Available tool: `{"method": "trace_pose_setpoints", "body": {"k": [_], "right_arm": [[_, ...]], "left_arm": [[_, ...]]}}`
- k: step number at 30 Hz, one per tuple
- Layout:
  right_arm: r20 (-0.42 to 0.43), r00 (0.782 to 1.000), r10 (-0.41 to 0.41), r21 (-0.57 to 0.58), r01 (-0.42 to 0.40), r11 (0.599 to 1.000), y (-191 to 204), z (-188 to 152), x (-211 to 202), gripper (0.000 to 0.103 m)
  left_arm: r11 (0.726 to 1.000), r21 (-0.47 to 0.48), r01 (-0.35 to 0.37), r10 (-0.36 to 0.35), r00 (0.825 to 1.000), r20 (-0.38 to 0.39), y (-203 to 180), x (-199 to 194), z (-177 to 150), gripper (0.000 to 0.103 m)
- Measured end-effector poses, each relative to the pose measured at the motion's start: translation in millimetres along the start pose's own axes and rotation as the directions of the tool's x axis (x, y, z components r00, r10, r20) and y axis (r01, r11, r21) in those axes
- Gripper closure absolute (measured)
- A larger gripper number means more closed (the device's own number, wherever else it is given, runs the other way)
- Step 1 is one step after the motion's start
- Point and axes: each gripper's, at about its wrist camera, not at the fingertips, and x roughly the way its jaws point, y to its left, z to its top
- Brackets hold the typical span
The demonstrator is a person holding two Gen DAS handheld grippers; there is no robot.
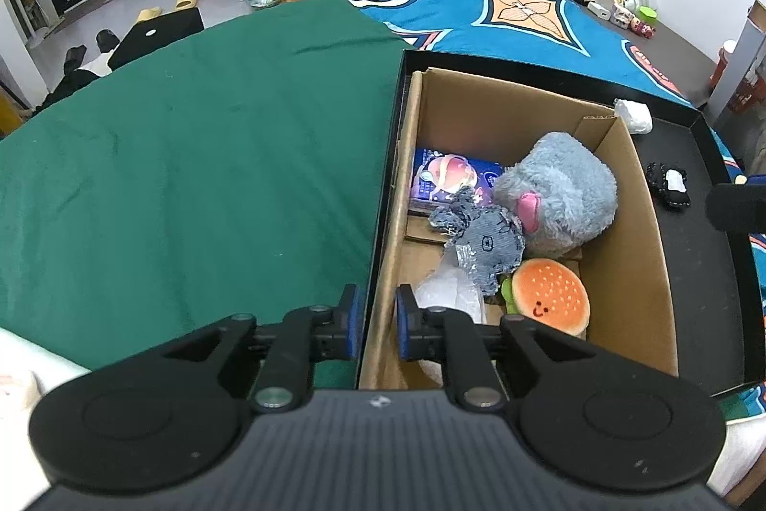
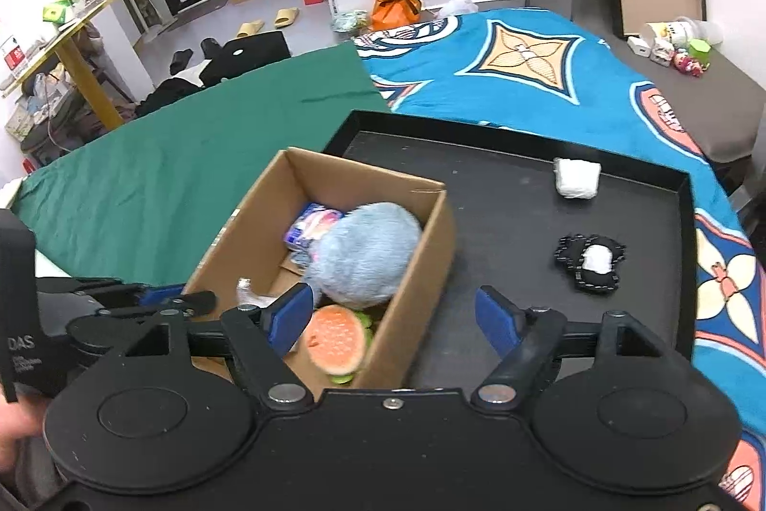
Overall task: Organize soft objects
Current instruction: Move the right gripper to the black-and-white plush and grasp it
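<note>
The cardboard box (image 1: 483, 113) sits in the black tray (image 2: 502, 176). Inside it lie a fluffy blue-grey plush (image 1: 557, 187) with a pink tongue, a frayed denim toy (image 1: 483, 245), and an orange burger plush (image 1: 550, 295) with a drawn smile. The left gripper (image 1: 376, 322) clenches the box's near wall and tray rim. The right gripper (image 2: 392, 319) is released — nothing between its pads.

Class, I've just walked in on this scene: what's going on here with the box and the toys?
A person with a hand-held tool in each hand is sorting soft toys into a cardboard box on a black tray. The box holds a grey plush, a denim toy and a burger plush. The left tool grips the box's side wall; the right tool hangs open above. A black toy and a white bundle wait on the tray.
</note>
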Motion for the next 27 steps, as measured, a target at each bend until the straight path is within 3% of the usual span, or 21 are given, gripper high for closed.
{"method": "trace_pose_setpoints", "body": {"k": [2,7,18,27], "right_arm": [[0.002,1.0,-0.003,-0.001,0.003,1.0,-6.7,0.3,-0.3,0.027],[0.012,1.0,-0.006,-0.001,0.006,1.0,-21.4,2.5,-0.8,0.025],[0.04,0.999,-0.004,0.015,0.004,1.0,-55.2,6.9,1.5,0.022],[0.064,0.998,-0.007,0.042,0.004,0.999,-83.1,14.3,6.3,0.018]], "left_arm": [[1.0,0.009,-0.013,0.013,1.0,0.005,-1.6,-1.1,-0.3,0.083],[0.999,0.017,-0.035,0.035,0.999,0.018,-4.5,-3.7,-0.1,0.059],[0.994,0.052,-0.099,0.098,0.995,0.025,-15.2,-8.9,4.1,0.03],[0.989,0.058,-0.137,0.136,0.991,0.019,-23.5,-11.1,8.1,0.023]]}}
